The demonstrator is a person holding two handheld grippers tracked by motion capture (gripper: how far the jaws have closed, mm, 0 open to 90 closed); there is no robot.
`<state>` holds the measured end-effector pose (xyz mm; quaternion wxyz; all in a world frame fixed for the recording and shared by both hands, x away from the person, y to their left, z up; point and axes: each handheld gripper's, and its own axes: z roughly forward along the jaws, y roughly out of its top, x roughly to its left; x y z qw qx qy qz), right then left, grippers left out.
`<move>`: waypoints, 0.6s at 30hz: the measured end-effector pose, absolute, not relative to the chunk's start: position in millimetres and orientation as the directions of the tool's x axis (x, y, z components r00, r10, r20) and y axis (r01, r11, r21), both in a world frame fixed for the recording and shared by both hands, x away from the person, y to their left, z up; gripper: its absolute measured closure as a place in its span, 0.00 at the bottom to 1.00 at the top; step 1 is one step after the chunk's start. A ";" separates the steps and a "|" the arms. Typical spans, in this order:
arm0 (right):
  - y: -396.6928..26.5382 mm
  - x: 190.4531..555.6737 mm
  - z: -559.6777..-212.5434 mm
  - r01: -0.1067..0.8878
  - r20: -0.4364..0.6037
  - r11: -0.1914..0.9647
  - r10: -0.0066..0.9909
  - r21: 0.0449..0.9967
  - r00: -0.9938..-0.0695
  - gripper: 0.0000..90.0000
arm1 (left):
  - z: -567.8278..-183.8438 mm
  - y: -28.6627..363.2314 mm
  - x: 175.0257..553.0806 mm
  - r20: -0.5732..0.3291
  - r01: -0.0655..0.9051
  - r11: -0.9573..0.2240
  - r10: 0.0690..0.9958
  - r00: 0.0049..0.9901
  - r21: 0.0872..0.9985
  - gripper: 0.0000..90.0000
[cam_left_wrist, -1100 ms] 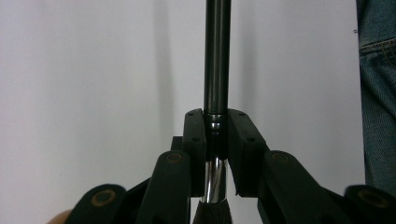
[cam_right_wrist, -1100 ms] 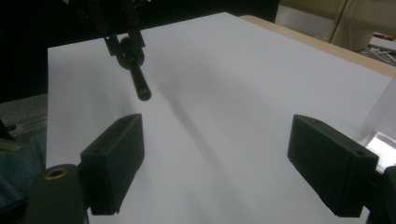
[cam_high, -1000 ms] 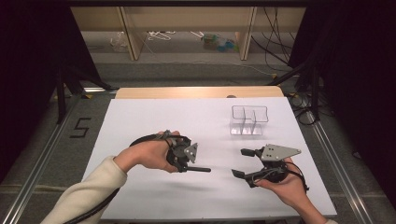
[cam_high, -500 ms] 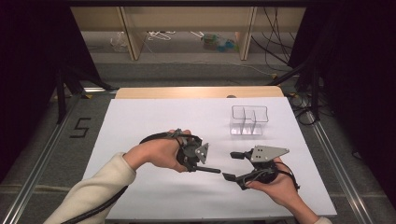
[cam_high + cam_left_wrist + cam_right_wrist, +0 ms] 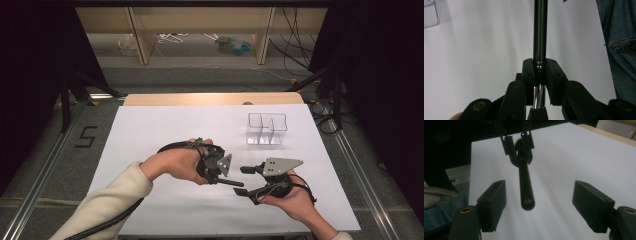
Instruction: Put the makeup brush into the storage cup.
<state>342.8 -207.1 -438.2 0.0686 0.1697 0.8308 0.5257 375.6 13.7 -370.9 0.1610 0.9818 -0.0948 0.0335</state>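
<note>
Brush (image 5: 540,32) is pinched at its metal collar by the left claw (image 5: 235,183), its black handle reaching between the spread, just-narrowing jaws of the right claw (image 5: 539,206) above the worktop (image 5: 165,130).

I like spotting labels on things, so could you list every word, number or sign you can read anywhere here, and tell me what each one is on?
"5": a single dark numeral marked on the grey floor, left of the white table.
No other text reads. The brush, both grippers, the grey plate and the clear divided box carry no legible words; the items on the far shelf are too small and blurred to read.
</note>
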 end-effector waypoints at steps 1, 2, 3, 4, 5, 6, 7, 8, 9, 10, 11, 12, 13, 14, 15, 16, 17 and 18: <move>-206.7 343.2 -438.8 0.208 0.063 0.393 0.352 0.896 -0.934 0.36 | -371.0 12.6 375.7 0.096 -0.201 -0.930 -0.180 0.979 0.307 0.87; -206.5 343.6 -439.5 0.210 0.067 0.397 0.345 0.894 -0.936 0.38 | -371.5 11.5 375.4 0.095 -0.201 -0.929 -0.180 0.979 0.310 0.87; -206.3 343.7 -440.3 0.215 0.072 0.397 0.344 0.892 -0.936 0.39 | -371.8 10.4 375.2 0.094 -0.203 -0.930 -0.183 0.979 0.307 0.86; -206.3 343.8 -440.8 0.222 0.081 0.395 0.343 0.891 -0.936 0.42 | -371.8 10.4 375.2 0.094 -0.203 -0.930 -0.183 0.979 0.307 0.87; -205.8 344.3 -441.5 0.222 0.085 0.392 0.336 0.893 -0.938 0.44 | -372.5 8.5 374.8 0.091 -0.205 -0.930 -0.186 0.978 0.306 0.87; -205.6 344.2 -441.6 0.223 0.084 0.394 0.340 0.892 -0.937 0.47 | -372.7 7.8 374.7 0.092 -0.207 -0.930 -0.188 0.978 0.304 0.86; -204.9 343.9 -441.9 0.221 0.082 0.389 0.343 0.894 -0.936 0.50 | -372.8 7.2 374.9 0.092 -0.209 -0.930 -0.189 0.978 0.302 0.86; -206.0 343.4 -440.3 0.226 0.079 0.406 0.346 0.885 -0.935 0.53 | -372.9 6.7 375.0 0.093 -0.210 -0.930 -0.190 0.977 0.301 0.86; -205.3 344.3 -441.0 0.217 0.080 0.396 0.334 0.892 -0.939 0.56 | -373.0 6.2 375.1 0.093 -0.210 -0.930 -0.190 0.977 0.302 0.86; -205.3 344.4 -440.8 0.218 0.082 0.397 0.331 0.892 -0.940 0.59 | -373.2 5.8 375.1 0.093 -0.209 -0.929 -0.189 0.977 0.304 0.86; -205.2 344.4 -441.1 0.224 0.090 0.396 0.329 0.891 -0.940 0.63 | -373.2 5.3 374.9 0.091 -0.210 -0.930 -0.191 0.977 0.301 0.86; -205.5 344.6 -441.3 0.230 0.098 0.398 0.324 0.888 -0.941 0.66 | -373.5 4.6 374.9 0.092 -0.213 -0.930 -0.193 0.977 0.301 0.87; -205.7 344.9 -441.7 0.231 0.101 0.396 0.321 0.889 -0.942 0.69 | -373.7 3.9 374.7 0.094 -0.214 -0.929 -0.194 0.977 0.303 0.86; -205.5 345.1 -442.1 0.231 0.105 0.393 0.317 0.890 -0.943 0.70 | -374.0 3.2 374.5 0.094 -0.213 -0.929 -0.194 0.977 0.303 0.86; -205.8 344.8 -441.6 0.232 0.104 0.397 0.318 0.888 -0.942 0.72 | -374.0 3.2 374.5 0.094 -0.213 -0.929 -0.194 0.977 0.303 0.86; -205.6 344.7 -441.4 0.231 0.104 0.397 0.316 0.888 -0.943 0.73 | -374.4 1.9 374.6 0.093 -0.215 -0.929 -0.196 0.976 0.302 0.86; -205.5 344.7 -441.2 0.227 0.099 0.396 0.317 0.890 -0.943 0.74 | -374.5 1.3 374.7 0.094 -0.216 -0.928 -0.196 0.976 0.304 0.87; -205.4 344.6 -441.0 0.226 0.100 0.396 0.315 0.890 -0.944 0.75 | -374.4 0.7 374.6 0.096 -0.216 -0.928 -0.196 0.976 0.304 0.87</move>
